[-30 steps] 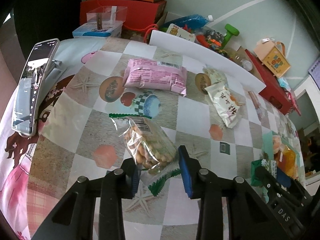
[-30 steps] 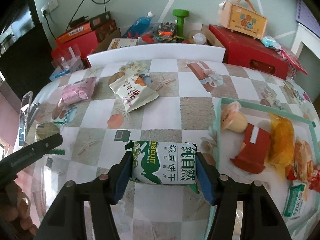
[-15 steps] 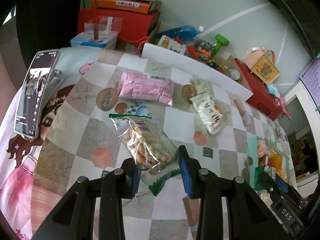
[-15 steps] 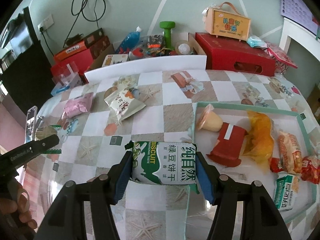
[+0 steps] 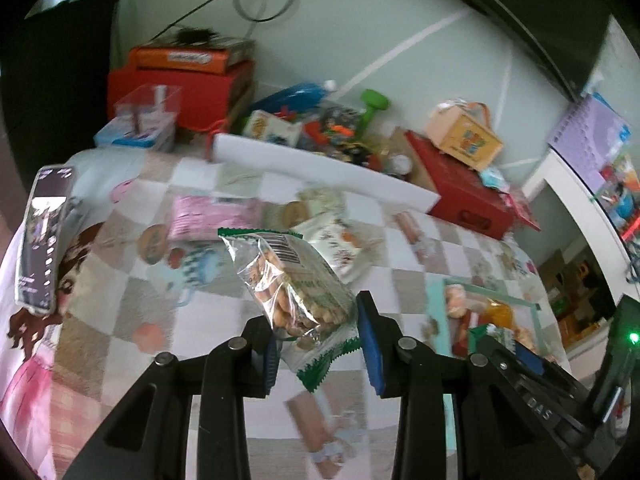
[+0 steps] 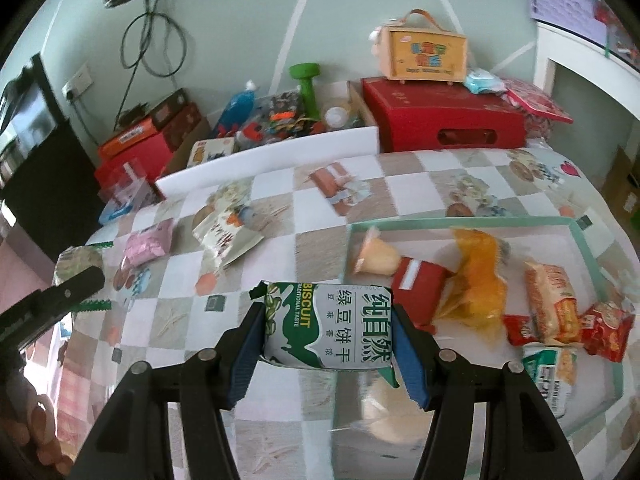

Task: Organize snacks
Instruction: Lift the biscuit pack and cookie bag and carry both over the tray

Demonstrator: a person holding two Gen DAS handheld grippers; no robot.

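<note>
While a second ago both packets sat low over the checkered tablecloth, the left gripper, clamped on the clear crinkly bag of small biscuits, has lifted it clear; the right gripper, squeezing the green-and-white mung bean biscuit packet, has carried it to the near-left rim of the mint-edged shallow tray of snacks; release likely follows

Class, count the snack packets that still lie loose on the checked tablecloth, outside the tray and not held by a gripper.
2. A pink packet lies at the left of the cloth; a white printed packet lies just to its right. Others may be hidden behind the grippers.
</note>
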